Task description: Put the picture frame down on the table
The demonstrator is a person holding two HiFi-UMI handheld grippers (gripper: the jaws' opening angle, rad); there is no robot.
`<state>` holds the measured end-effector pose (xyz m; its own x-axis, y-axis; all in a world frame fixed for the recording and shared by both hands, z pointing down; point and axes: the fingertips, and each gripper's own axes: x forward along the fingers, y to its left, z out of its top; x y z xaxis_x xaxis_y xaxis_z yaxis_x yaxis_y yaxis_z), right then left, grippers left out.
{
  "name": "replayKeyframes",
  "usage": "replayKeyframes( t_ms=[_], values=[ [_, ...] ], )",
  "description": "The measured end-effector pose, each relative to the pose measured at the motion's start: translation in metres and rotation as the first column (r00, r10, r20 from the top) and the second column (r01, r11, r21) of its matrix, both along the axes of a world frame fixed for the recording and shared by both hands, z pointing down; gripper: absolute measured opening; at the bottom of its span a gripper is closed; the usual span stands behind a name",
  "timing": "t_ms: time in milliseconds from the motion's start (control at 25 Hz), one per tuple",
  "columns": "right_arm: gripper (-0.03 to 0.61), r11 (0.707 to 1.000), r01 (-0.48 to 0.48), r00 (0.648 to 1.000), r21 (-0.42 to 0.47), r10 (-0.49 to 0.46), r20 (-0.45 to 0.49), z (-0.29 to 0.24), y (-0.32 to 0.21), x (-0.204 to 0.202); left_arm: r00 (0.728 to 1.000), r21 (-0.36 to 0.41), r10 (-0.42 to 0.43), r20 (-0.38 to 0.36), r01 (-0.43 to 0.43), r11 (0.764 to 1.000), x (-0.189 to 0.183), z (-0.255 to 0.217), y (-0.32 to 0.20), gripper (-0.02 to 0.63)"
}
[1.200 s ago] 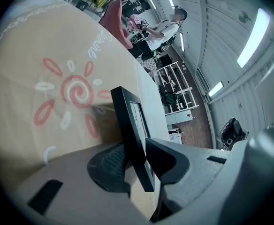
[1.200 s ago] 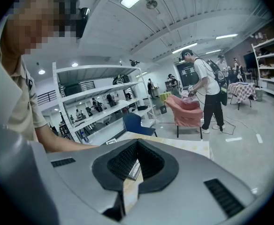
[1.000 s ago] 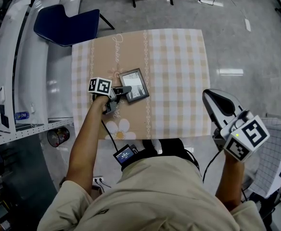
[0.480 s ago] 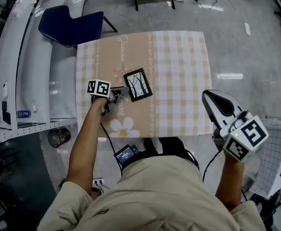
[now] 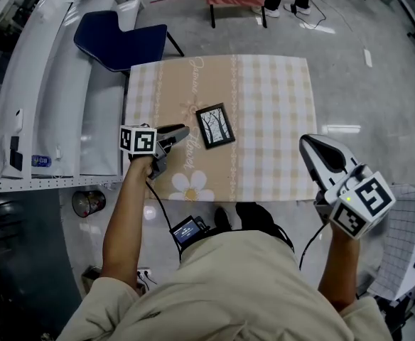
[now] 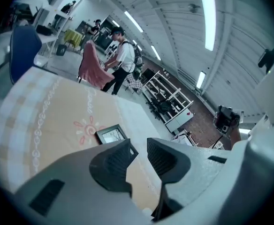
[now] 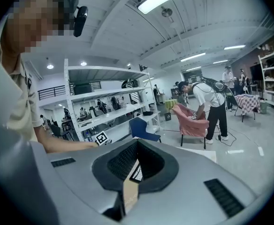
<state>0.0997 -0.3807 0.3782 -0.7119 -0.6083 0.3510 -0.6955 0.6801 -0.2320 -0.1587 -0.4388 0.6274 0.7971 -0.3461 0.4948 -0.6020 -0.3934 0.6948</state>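
- Your right gripper, jaws clenched on nothing, hangs just off the right edge of the beige checked-cloth table, by the near corner.
- Your left gripper, jaws released and empty, hovers over the near-left area.
- The black rectangular picture frame lies flat mid-table, just beyond that gripper, not touching it.

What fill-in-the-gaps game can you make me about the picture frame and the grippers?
1. The picture frame lies flat on the checked ___.
2. The left gripper has its jaws apart, and between them it holds ___.
3. The chair by the far left corner is coloured ___.
4. The cloth has a big white ___ printed near the person's edge.

Missing words: table; nothing; blue; flower.
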Motion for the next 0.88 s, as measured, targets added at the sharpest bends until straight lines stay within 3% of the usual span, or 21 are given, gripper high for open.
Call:
replayKeyframes(
  t_ms=[120, 200, 280, 360, 520, 720, 800, 880],
  values=[
    [0.002, 1.000, 0.006, 1.000, 0.030, -0.006, -0.005, -0.011, 0.011, -0.009, 1.000, 0.169, -0.013, -0.014, 0.015, 0.985, -0.010, -0.051, 0.007, 0.095],
    [0.002, 0.998, 0.015, 1.000, 0.053, -0.014, -0.012, -0.018, 0.019, -0.015, 0.999, 0.298, -0.020, -0.027, 0.027, 0.954, -0.014, -0.091, 0.014, 0.082],
    [0.002, 0.997, 0.020, 1.000, 0.077, -0.018, -0.022, -0.026, 0.028, -0.019, 0.998, 0.420, -0.039, -0.039, 0.052, 0.906, -0.021, -0.130, 0.024, 0.017],
    [0.002, 0.994, 0.019, 0.999, 0.103, -0.016, -0.029, -0.035, 0.037, -0.022, 0.997, 0.531, -0.059, -0.052, 0.078, 0.843, -0.029, -0.169, 0.036, 0.006],
    [0.002, 0.988, 0.007, 0.999, 0.153, -0.002, -0.034, -0.054, 0.057, -0.025, 0.997, 0.716, -0.080, -0.021, 0.071, 0.695, -0.037, -0.246, 0.068, 0.006],
    [0.002, 0.979, 0.002, 0.999, 0.203, 0.008, -0.048, -0.073, 0.082, -0.030, 0.992, 0.855, -0.110, 0.062, 0.004, 0.519, -0.037, -0.328, 0.118, 0.006],
    [0.002, 0.974, 0.005, 0.999, 0.226, 0.006, -0.050, -0.082, 0.092, -0.033, 0.989, 0.886, -0.128, 0.080, -0.011, 0.464, -0.037, -0.357, 0.138, 0.006],
    [0.001, 0.969, 0.005, 0.999, 0.249, 0.006, -0.047, -0.092, 0.103, -0.035, 0.985, 0.906, -0.151, 0.083, -0.011, 0.424, -0.037, -0.382, 0.158, 0.006]
  ],
)
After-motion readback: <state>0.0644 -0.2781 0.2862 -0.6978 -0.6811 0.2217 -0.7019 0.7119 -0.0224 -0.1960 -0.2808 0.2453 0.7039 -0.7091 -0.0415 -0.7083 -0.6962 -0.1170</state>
